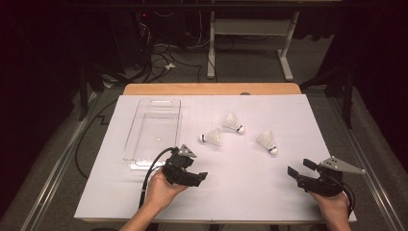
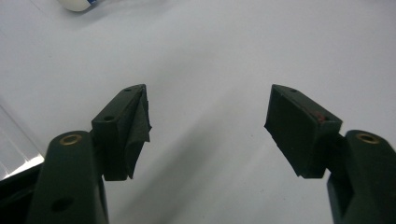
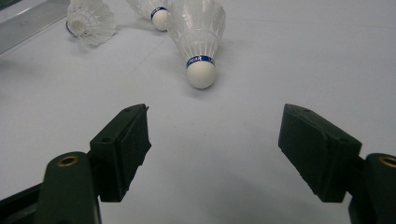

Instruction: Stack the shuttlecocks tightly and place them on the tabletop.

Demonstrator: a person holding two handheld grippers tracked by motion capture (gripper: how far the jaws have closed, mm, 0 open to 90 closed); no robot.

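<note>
Three white shuttlecocks lie on the white table: a left one (image 1: pixel 211 137), a middle one (image 1: pixel 233 123) and a right one (image 1: pixel 267 141). My left gripper (image 1: pixel 196 171) rests near the front, below the left shuttlecock and just right of the clear tray's near end. Its jaws are open over bare table (image 2: pixel 208 107), and a shuttlecock's cork (image 2: pixel 77 3) peeks in at the top left. My right gripper (image 1: pixel 298 167) sits at the front right, open (image 3: pixel 215 121). The right shuttlecock (image 3: pixel 198 42) lies a short way ahead of it, cork toward the jaws.
A clear plastic tray (image 1: pixel 139 144) lies lengthwise on the left half of the table, with nothing in it; its edge shows in both gripper views (image 2: pixel 14 158) (image 3: pixel 28 23). Two more shuttlecocks (image 3: pixel 91 21) (image 3: pixel 154 9) lie farther off. Beyond the table are table legs and cables on the floor.
</note>
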